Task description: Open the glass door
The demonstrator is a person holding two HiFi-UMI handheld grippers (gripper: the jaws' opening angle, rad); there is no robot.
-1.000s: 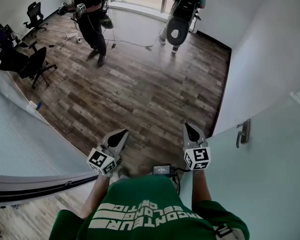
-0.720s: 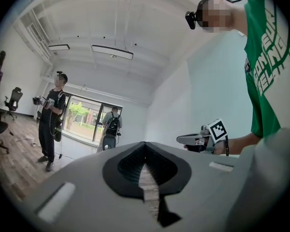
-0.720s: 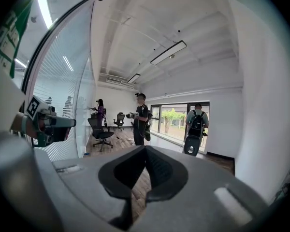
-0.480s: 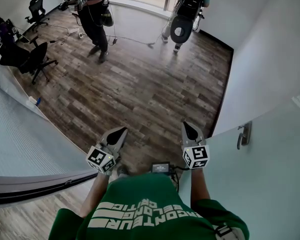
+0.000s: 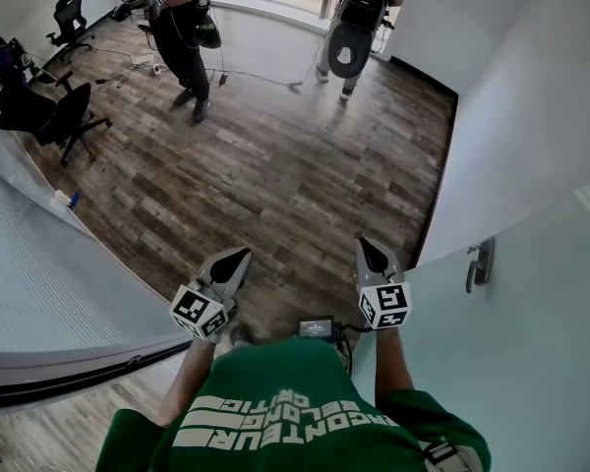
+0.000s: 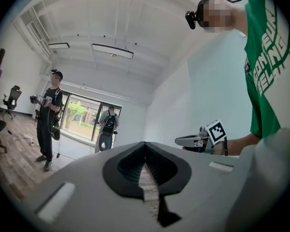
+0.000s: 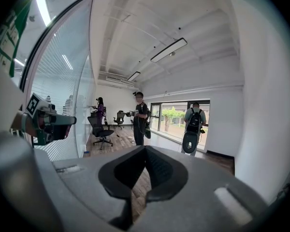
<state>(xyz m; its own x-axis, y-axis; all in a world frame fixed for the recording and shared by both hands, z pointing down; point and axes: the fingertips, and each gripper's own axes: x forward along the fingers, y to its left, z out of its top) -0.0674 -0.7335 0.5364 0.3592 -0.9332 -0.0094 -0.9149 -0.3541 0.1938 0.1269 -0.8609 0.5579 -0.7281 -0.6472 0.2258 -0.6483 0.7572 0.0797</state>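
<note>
The pale glass door fills the lower right of the head view, and its metal lever handle shows to the right of my right gripper. That gripper is shut and holds nothing; it points forward over the wood floor and stays apart from the handle. My left gripper is level with it on the left, also shut and empty. In the left gripper view the left gripper's jaw tips meet. In the right gripper view the right gripper's tips meet too.
A frosted, striped glass wall curves along the left. Black office chairs stand at the far left. One person stands on the floor ahead, and another with a backpack is at the far glass entrance. A white wall runs along the right.
Both grippers have stayed almost where they were. The person with the backpack has moved slightly farther off.
</note>
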